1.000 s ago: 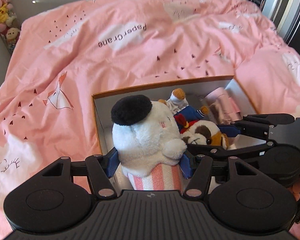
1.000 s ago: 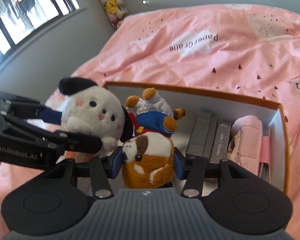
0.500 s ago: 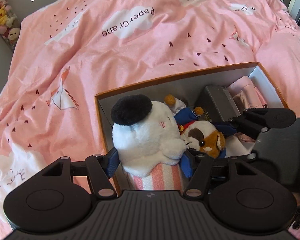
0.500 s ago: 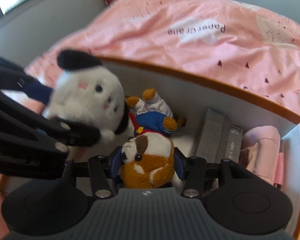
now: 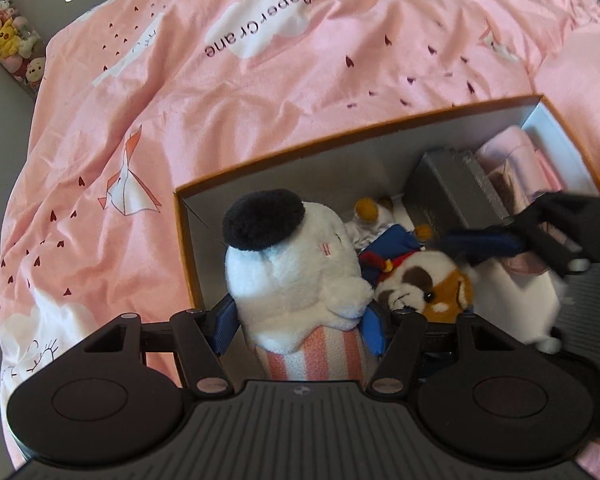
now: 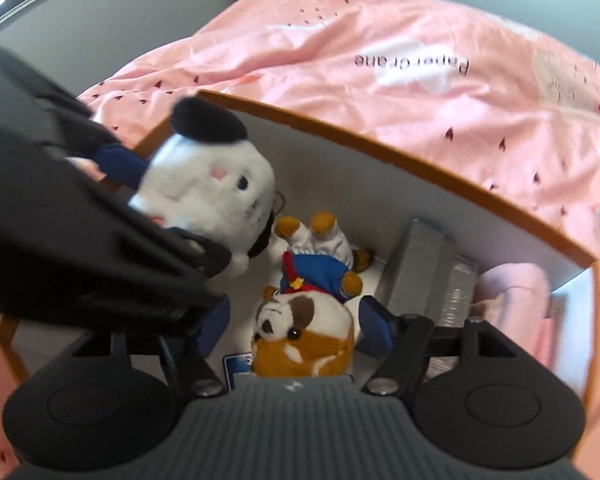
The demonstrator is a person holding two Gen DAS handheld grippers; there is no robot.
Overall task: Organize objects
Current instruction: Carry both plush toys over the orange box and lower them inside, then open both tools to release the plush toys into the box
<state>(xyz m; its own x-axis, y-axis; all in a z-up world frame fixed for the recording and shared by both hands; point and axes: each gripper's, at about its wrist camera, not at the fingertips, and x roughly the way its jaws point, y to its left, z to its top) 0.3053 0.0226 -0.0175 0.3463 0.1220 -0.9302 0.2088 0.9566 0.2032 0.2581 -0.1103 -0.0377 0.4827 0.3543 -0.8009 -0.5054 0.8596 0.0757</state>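
Two toys over box (image 6: 428,168). Right gripper (image 6: 296,328) jaws just opened, pads clear of dog (image 6: 304,340), now dropped at near side. Left gripper (image 5: 300,320) clamped on white toy (image 5: 292,264), awaiting release.

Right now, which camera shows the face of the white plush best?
The right wrist view: the white plush faces that camera, so its eye and pink cheek show. The left wrist view shows only its back and black cap, held between the left tongs.
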